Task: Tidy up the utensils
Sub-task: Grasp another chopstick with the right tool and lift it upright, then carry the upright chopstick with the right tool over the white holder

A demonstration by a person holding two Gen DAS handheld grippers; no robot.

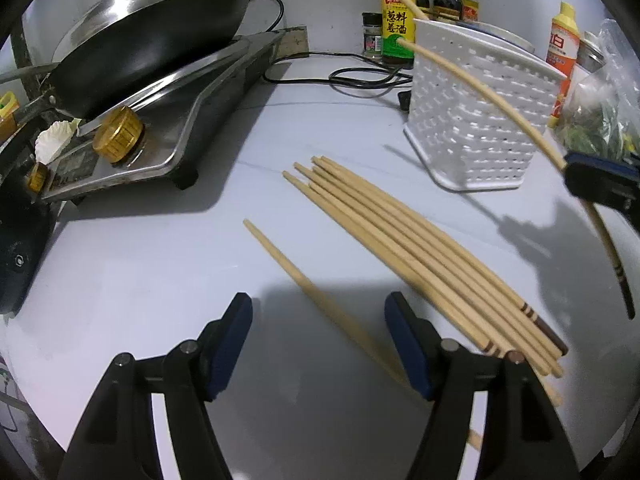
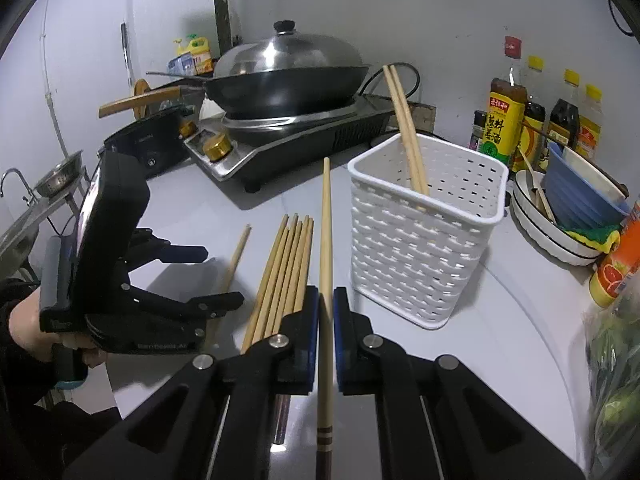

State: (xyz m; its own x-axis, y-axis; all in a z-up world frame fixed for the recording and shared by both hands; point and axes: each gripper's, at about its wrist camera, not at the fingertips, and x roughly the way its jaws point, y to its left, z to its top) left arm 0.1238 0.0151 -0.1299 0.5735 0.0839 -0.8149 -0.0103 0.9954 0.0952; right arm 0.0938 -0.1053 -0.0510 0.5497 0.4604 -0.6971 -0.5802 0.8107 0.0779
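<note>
In the right wrist view the right gripper (image 2: 327, 300) stood at the lower centre of the frame, its blue-padded jaws clamped tight on a single chopstick (image 2: 326, 240). That stick ran straight up the middle of the picture, its thin tip reaching toward the stove (image 2: 296, 148) and its dark banded end hanging below the jaws at the bottom edge. In the left wrist view the same held chopstick (image 1: 500, 96) showed as a long curved line across the upper right, with the right gripper (image 1: 570, 174) at the right edge of the frame.

The left gripper (image 1: 318, 320) sat at the bottom centre of its own view with its jaws well apart, gripping nothing. A lone chopstick (image 1: 288, 268) lay on the white counter (image 1: 140, 264), running diagonally from mid-frame down between the open jaws; neither pad touched it. In the right wrist view the left gripper (image 2: 224, 276) appeared at the left, held by a person's hand (image 2: 28, 328), hovering over that stray stick (image 2: 239, 252).

The bundle of chopsticks (image 1: 420, 256) lay flat on the counter, slanting from centre to lower right in the left view, just beside the lone one. The white perforated basket (image 2: 424, 240) stood upright right of centre, with two chopsticks (image 2: 404, 128) already leaning inside it. A lidded wok (image 2: 288, 76) rested on the stove at the upper middle, and sauce bottles (image 2: 506, 120) lined the wall at the upper right.
</note>
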